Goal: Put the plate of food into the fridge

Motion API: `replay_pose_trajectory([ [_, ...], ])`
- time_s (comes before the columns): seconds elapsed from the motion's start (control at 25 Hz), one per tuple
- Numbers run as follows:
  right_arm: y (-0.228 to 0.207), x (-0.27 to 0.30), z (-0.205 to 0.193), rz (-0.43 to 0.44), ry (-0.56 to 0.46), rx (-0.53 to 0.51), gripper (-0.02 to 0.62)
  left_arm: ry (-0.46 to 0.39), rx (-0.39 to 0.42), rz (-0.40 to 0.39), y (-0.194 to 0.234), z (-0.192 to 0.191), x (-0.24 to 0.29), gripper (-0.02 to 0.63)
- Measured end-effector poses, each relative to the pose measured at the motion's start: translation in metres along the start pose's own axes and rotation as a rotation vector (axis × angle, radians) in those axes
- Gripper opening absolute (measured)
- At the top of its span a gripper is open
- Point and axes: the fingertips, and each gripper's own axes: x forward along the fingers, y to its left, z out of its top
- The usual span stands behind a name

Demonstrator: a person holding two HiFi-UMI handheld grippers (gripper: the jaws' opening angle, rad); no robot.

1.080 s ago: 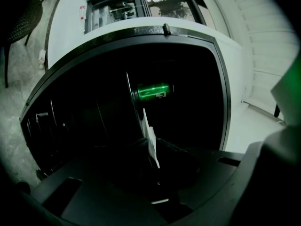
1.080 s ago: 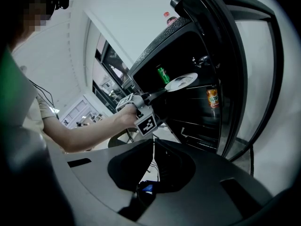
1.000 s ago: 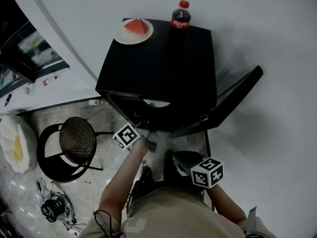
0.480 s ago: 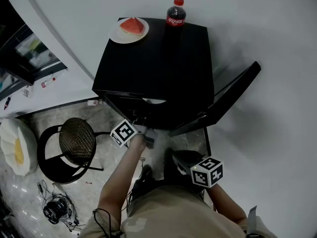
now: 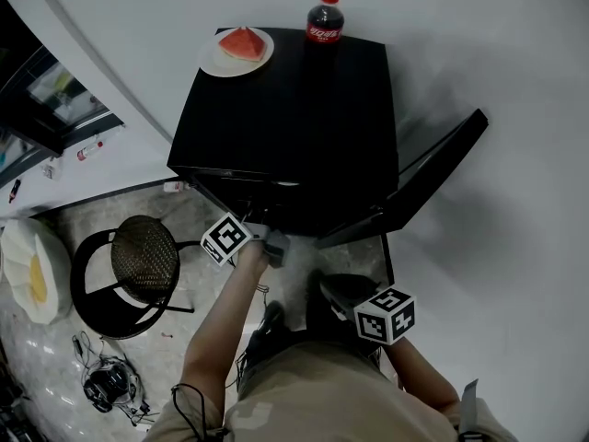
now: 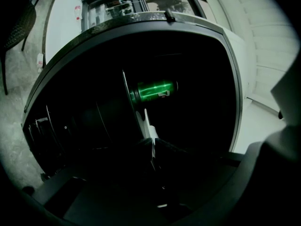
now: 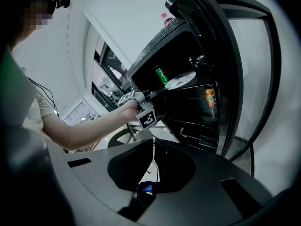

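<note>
A white plate (image 5: 235, 52) with a watermelon slice (image 5: 242, 42) sits on top of the black fridge (image 5: 294, 118), at its back left corner. The fridge door (image 5: 433, 173) stands open to the right. My left gripper (image 5: 269, 230) reaches level into the opening. Its jaws have just been closing and are shut on the rim of a second white plate (image 7: 182, 80) lying on a shelf. This plate shows edge-on (image 6: 141, 121) between the jaws of the left gripper (image 6: 151, 147). My right gripper (image 5: 333, 291) hangs low before the fridge, and the right gripper (image 7: 153, 142) is shut on nothing.
A cola bottle (image 5: 324, 21) stands on the fridge top by the wall. Inside are a green can (image 6: 153, 89) and an orange can (image 7: 210, 97) in the door rack. A round black chair (image 5: 138, 261) stands left of me. Cables (image 5: 106, 385) lie on the floor.
My left gripper has edged a little toward the fridge opening, and less of the white plate shows under the fridge's top edge. The right gripper has kept still.
</note>
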Motion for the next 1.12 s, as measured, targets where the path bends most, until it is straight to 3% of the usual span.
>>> replay_pose_trajectory([
  [0.56,-0.006,0.002,0.000,0.008,0.001,0.015,0.023,0.040,0.058,0.006,-0.009,0.006,0.009,0.025],
  [1.12,-0.003,0.005,-0.004,0.014,0.017,-0.022,0.023,0.159,0.030,0.048,-0.004,-0.004,0.012,0.021],
])
